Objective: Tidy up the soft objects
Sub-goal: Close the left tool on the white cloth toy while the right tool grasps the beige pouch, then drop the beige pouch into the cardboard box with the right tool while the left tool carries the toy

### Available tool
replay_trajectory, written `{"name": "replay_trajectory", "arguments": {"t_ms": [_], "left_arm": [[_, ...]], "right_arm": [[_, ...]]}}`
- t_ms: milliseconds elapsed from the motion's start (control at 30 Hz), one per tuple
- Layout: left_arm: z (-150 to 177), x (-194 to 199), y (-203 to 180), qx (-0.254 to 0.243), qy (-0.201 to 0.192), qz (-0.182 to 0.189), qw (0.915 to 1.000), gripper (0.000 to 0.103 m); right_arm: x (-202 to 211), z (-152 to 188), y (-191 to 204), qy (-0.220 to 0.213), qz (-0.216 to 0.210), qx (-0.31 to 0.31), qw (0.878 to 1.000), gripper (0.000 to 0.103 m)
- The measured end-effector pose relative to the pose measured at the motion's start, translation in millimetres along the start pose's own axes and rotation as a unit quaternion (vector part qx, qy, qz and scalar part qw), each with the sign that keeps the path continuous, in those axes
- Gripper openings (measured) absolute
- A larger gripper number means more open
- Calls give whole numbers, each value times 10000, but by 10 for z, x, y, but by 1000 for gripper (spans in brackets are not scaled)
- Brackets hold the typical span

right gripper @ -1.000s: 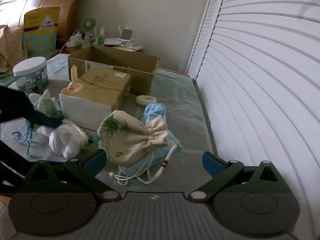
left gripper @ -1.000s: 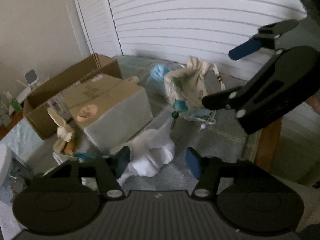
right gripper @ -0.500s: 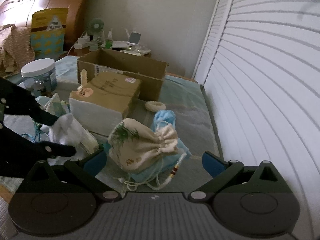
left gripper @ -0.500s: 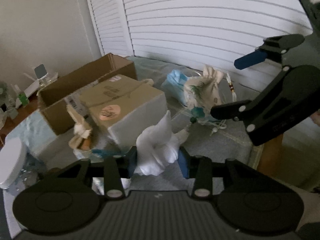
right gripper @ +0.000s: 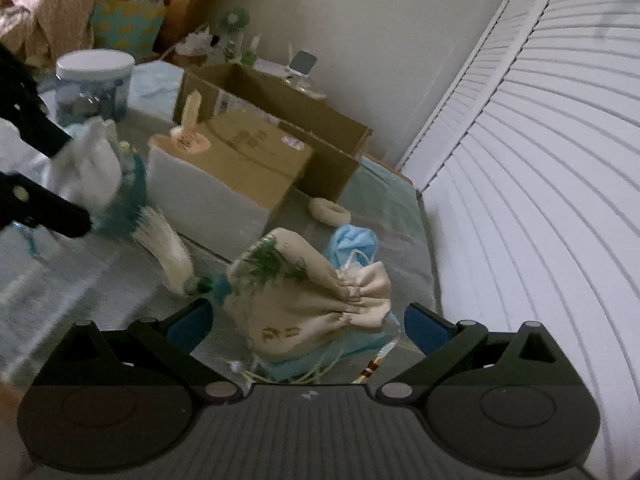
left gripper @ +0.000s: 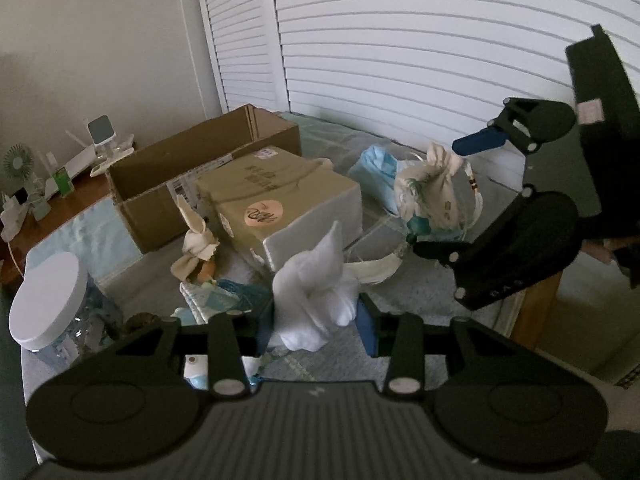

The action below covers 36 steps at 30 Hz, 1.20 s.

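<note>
left gripper (left gripper: 316, 326) has its jaws pinched in on the white cloth bundle (left gripper: 316, 300), which bulges up between the blue pads, so that one's properly held and looks lifted clear of the surface, my guess is it's headed for the open cardboard box (left gripper: 192, 176) further back. right gripper (right gripper: 306, 320) is the opposite story: jaws spread wide with nothing in them, parked either side of the cream drawstring pouch (right gripper: 308, 296), which sits right between the pads but not touching as far as i can see. reads to me like it's lined up for the next grab. the pouch rests on a blue face mask (right gripper: 352, 244), cords trailing out front. a pale tassel (right gripper: 168, 252) lies on the surface just left of it, near the closed carton (right gripper: 236, 172). whether the surface is a bed or a tabletop i can't tell. off to the side there's a little cloth bunny (left gripper: 196, 240) leaning by the carton and a white-lidded jar (left gripper: 48, 304).
</note>
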<state>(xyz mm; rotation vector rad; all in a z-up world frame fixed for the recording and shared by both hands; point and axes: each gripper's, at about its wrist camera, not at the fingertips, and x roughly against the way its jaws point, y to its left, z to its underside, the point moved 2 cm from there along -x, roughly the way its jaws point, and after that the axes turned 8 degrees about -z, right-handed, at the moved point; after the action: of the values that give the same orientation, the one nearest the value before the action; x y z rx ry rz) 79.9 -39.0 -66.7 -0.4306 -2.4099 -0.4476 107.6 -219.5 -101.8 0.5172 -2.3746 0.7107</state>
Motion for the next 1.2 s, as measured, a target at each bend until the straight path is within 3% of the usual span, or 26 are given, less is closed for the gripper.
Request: {"name": "replay_trajectory", "arguments": {"t_ms": [100, 233, 700, 1200], "left_arm": [[-3, -13, 11, 16, 24, 68, 10000, 41], [-15, -1, 42, 80, 92, 185, 9998, 41], [-83, 289, 197, 182, 168, 45, 9997, 41], [-22, 497, 353, 232, -22, 8, 9997, 42]], "right_arm": [[-20, -24, -5, -31, -22, 35, 10000, 103], [-67, -52, 18, 56, -205, 8, 9998, 89], [206, -281, -256, 134, -819, -1182, 9895, 87], [564, -1172, -685, -138, -1126, -1608, 9804, 87]]}}
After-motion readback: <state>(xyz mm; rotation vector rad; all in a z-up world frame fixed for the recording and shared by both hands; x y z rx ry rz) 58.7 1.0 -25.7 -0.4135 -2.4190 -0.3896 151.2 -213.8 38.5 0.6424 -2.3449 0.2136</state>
